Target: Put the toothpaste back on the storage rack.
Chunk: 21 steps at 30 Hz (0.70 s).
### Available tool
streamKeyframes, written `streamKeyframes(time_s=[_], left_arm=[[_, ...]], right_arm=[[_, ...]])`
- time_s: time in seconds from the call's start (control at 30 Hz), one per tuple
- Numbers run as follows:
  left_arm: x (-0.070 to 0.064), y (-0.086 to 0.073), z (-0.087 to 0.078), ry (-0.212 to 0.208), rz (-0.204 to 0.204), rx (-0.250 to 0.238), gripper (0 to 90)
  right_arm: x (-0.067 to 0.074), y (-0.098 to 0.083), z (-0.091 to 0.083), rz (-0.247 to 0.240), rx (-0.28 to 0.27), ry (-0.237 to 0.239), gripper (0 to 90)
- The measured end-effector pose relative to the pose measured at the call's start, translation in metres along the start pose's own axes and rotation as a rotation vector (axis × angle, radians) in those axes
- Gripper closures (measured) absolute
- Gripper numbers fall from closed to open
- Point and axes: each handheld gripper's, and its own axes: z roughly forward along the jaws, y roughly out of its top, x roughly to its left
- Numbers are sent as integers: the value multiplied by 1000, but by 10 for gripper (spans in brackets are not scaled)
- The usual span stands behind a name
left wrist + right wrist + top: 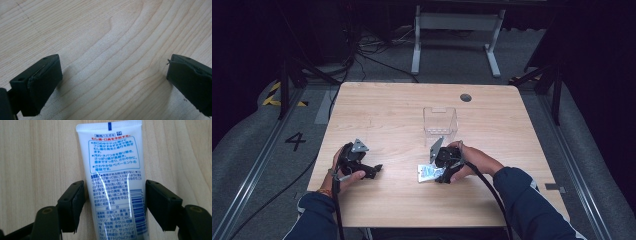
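Note:
A white toothpaste tube (113, 167) with blue and red print lies flat on the wooden table (37, 157), its crimped end pointing away from me. My right gripper (115, 202) straddles the tube, one black pad close to each side edge, with a thin sliver of gap on the left side. In the high view the tube (428, 173) lies at the table's front middle under the right gripper (438, 175). My left gripper (376, 170) rests on the table to the left, its jaws wide apart over bare wood (112, 62), the left gripper (113, 82) holding nothing.
A clear plastic box (440, 125) stands upright in the middle of the table, just beyond the right hand. A dark round grommet (465, 97) sits near the far edge. Cables trail from both grippers off the front edge.

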Motion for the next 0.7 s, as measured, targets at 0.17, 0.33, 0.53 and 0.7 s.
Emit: streamKeyframes(time_s=[0.17, 0.33, 0.53, 0.7], left_arm=[[0, -1, -1, 1, 1, -3, 6], [-1, -1, -1, -6, -7, 0, 6], [0, -1, -1, 0, 11, -1, 5], [0, -1, -1, 2, 4, -3, 6]], right_arm=[[-3, 6, 1, -21, 9, 17, 387], [-3, 11, 1, -24, 42, 19, 403], [5, 12, 0, -72, 69, 31, 459], [13, 8, -4, -105, 46, 1, 532]])
